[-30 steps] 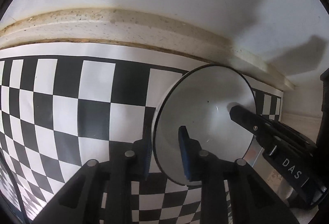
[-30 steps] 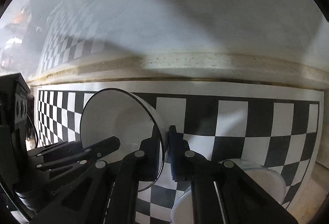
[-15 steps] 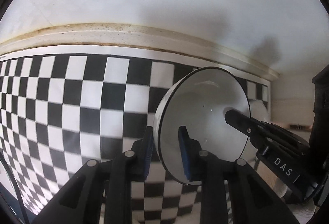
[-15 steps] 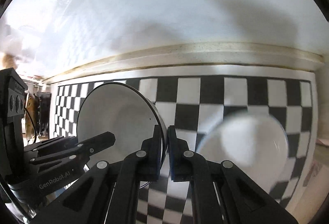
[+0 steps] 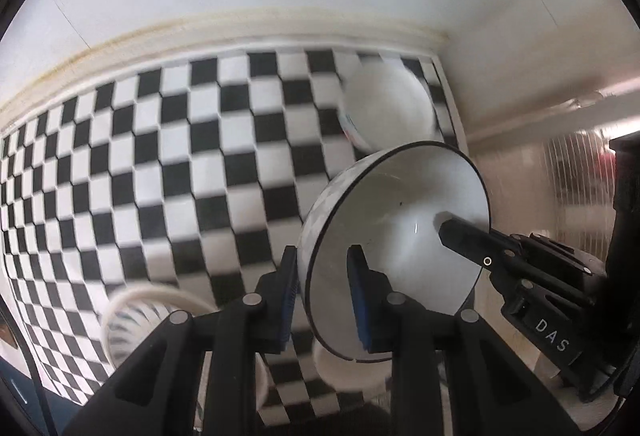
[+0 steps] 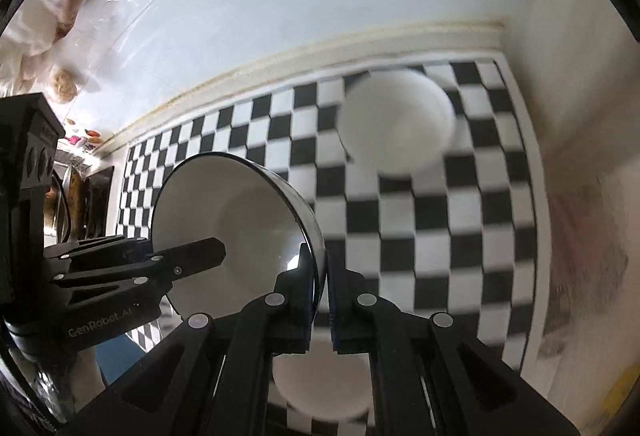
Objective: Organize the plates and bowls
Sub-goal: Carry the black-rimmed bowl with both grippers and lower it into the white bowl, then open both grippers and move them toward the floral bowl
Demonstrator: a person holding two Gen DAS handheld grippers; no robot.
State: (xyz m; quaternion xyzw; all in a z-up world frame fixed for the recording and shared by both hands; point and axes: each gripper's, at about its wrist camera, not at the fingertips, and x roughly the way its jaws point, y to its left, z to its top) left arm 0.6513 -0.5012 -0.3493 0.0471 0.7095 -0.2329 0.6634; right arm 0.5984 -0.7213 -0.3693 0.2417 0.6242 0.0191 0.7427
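1. Both pairs of jaws are clamped on the rim of one black-rimmed bowl [image 5: 396,236]: the left gripper [image 5: 324,296] pinches its near edge with one blue pad outside the wall and one inside, and the right gripper [image 6: 319,296] nips the opposite edge with its jaws almost fully closed on the thin wall.
2. Gripping at two opposite points is probably meant to keep the bowl from swinging, since it hangs tilted on its side, clear of the surface, with its white inside facing the left camera.
3. In each wrist view the other gripper reaches into the bowl's opening, which confirms that the two share the load.
4. Below lies a checkered mat [image 5: 160,156] covering the surface, set against a white wall with a cream ledge along its back edge.
5. A plain white bowl [image 6: 396,124] sits on the mat near its far right corner, blurred; I judge it a likely stacking target, though that is not certain.
6. Another white dish [image 6: 320,388] lies directly under the right gripper near the mat's front edge, and a white ringed dish [image 5: 132,320] lies at the front left; both are too blurred to tell plate from bowl.
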